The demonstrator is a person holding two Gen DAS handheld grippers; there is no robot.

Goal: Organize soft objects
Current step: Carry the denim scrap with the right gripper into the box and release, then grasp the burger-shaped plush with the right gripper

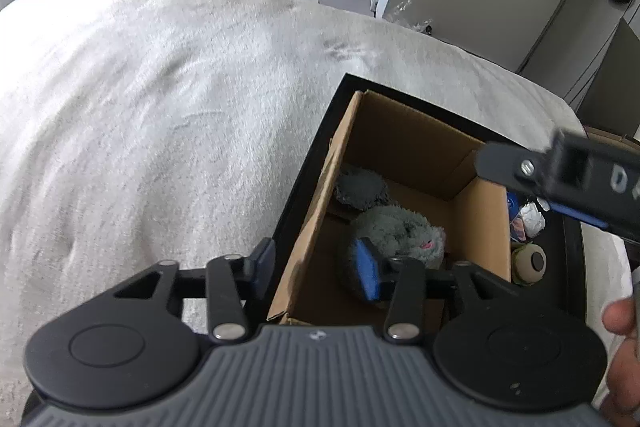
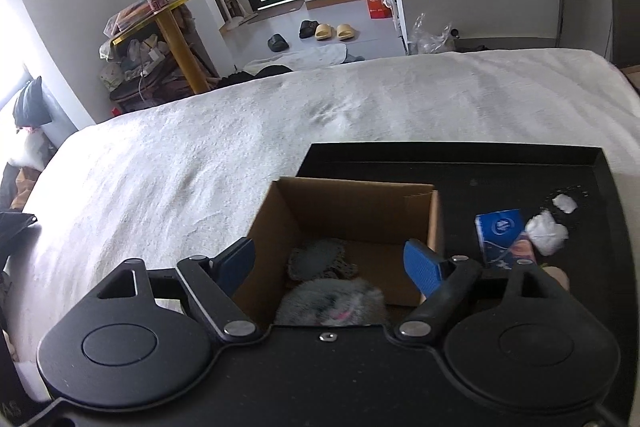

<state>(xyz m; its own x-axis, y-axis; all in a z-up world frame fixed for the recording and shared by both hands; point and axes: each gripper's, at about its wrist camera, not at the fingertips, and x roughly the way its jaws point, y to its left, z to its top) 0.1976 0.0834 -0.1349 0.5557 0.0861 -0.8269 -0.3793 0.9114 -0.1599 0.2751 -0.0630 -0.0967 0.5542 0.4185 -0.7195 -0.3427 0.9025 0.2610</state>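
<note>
My left gripper (image 1: 316, 269) had its jaws spread wide with nothing between them; one blue pad (image 1: 369, 273) hung inside the cardboard box (image 1: 316, 211), right in front of the grey plush toy (image 1: 400, 229), while the other finger sat outside the box's left wall, over the white blanket (image 1: 160, 107). I could not tell whether that pad was touching the plush or only in front of it.

My right gripper (image 2: 330, 267) was likewise wide apart and held nothing, its fingers straddling the near side of the box (image 2: 434, 223) from above. Directly below and between them lay the plush toy (image 2: 332, 303), blurred, with a small pink mark on it, against the box's near wall. Behind it on the box floor lay a darker grey flat knitted piece (image 2: 320, 259).

The box stood on a black tray (image 2: 520, 167), toward its left side. To the right of the box on the tray lay a blue tissue packet (image 2: 500, 231) and, just beside that, a crumpled white wad (image 2: 546, 231), with a smaller white scrap (image 2: 564, 203) farther back. From the left wrist view I also saw a round greenish object (image 1: 530, 261) against the box's right outer wall. The tray rested on the blanket-covered bed, and beyond it slippers (image 2: 330, 31) lay on the floor.
</note>
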